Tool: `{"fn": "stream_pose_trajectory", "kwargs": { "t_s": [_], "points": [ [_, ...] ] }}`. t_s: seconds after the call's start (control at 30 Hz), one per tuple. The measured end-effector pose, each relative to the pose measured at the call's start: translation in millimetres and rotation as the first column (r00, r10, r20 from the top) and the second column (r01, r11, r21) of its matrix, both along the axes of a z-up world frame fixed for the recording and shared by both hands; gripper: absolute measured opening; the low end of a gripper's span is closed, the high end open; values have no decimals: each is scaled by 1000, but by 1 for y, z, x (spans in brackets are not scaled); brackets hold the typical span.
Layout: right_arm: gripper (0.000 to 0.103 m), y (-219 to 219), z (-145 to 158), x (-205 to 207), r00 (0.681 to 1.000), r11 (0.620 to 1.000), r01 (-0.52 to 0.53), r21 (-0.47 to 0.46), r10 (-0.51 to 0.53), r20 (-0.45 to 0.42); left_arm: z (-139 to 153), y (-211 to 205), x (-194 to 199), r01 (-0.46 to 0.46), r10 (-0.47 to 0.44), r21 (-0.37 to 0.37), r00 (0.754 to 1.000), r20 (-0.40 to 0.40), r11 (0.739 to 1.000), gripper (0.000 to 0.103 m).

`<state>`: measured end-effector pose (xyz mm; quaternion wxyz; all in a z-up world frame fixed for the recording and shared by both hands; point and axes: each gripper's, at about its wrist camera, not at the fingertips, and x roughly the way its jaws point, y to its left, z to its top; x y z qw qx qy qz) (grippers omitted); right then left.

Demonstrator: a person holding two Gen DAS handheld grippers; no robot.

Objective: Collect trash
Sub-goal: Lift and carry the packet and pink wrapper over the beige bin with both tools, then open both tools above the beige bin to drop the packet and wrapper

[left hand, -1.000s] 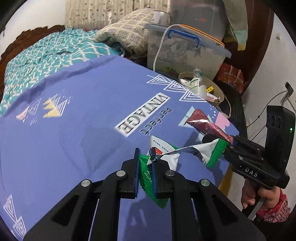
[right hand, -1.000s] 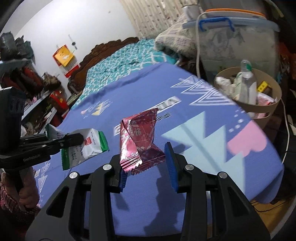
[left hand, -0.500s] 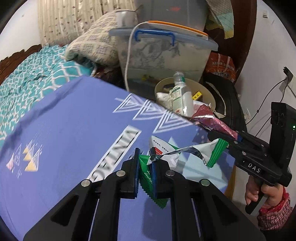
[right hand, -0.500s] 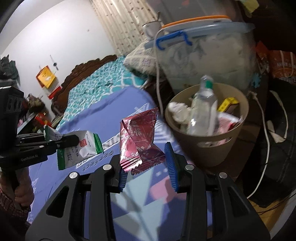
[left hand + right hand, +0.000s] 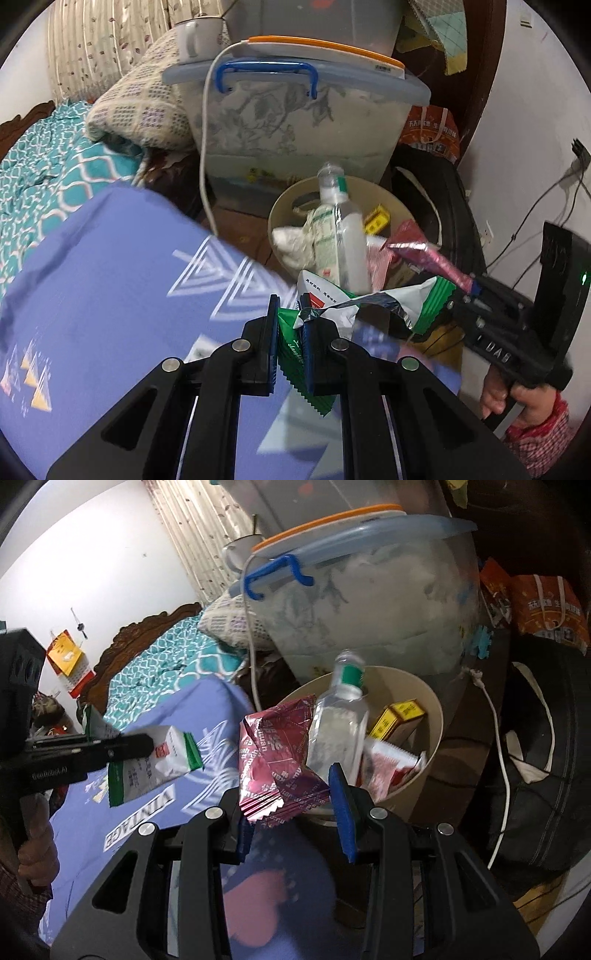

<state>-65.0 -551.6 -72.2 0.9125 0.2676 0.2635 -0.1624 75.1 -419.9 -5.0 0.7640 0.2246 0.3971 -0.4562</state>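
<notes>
Both hands have swung away from the middle of the bed toward its corner, so the beige waste bin (image 5: pixel 424 716) that sat far off a second ago now fills the view just ahead. On the left, the purple bedsheet (image 5: pixel 92 277) with its white triangles runs out under the left gripper (image 5: pixel 290 332), whose jaws are clamped tight on the crumpled end of a green-and-white snack wrapper (image 5: pixel 373 306); the rest of that wrapper hangs free to the right, out over the sheet's edge. Further right the right gripper (image 5: pixel 291 805) carries a crimson foil wrapper (image 5: pixel 277 760), pinched by its crimped bottom seam against the left pad, the jaws partly closed, the right pad seemingly clear of the foil. The bin beyond already holds a clear plastic bottle (image 5: pixel 338 731), a yellow box (image 5: pixel 397 720) and crumpled paper. Both wrappers look featherlight, thin and slick, likely to flutter or slide out, so a hold on the stiffer crimped seam seems soundest, and I would judge they should be let go only once right over the bin's mouth.
</notes>
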Motion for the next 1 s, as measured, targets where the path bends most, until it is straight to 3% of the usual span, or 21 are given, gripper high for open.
{"fn": "stream_pose_trajectory", "kwargs": {
  "t_s": [0.2,0.27,0.3,0.33,0.37,0.4,0.5,0.8,1.0],
  "points": [
    [42,-36,-6,25,999,999,36,-7,-36,-38,-11,-47,20,6,-8,-26,998,-68,1000,10],
    [61,-50,-12,34,996,999,52,0,-52,-68,-17,-62,27,-4,2,-35,997,-71,999,11],
    [64,-56,-17,38,995,998,55,10,-54,-85,-21,-71,31,-12,9,-37,998,-65,999,13],
    [67,-61,-20,43,994,998,56,21,-54,-98,-25,-76,33,-18,16,-38,998,-62,999,22],
    [67,-64,-23,46,992,998,57,24,-54,-111,-31,-83,37,-28,26,-30,998,-58,999,42],
    [67,-66,-25,49,991,998,60,18,-57,-124,-39,-91,40,-39,39,-11,998,-50,999,49],
    [68,-63,-24,49,991,999,49,-2,-49,-125,-51,-98,45,-40,42,21,997,-60,999,51],
    [68,-38,-12,31,993,997,71,-12,-71,-91,-41,-74,38,-46,45,-13,998,-52,999,55],
    [68,-12,2,14,995,996,88,-12,-89,-54,-30,-35,18,-65,66,-42,998,17,997,58]
  ]
}}
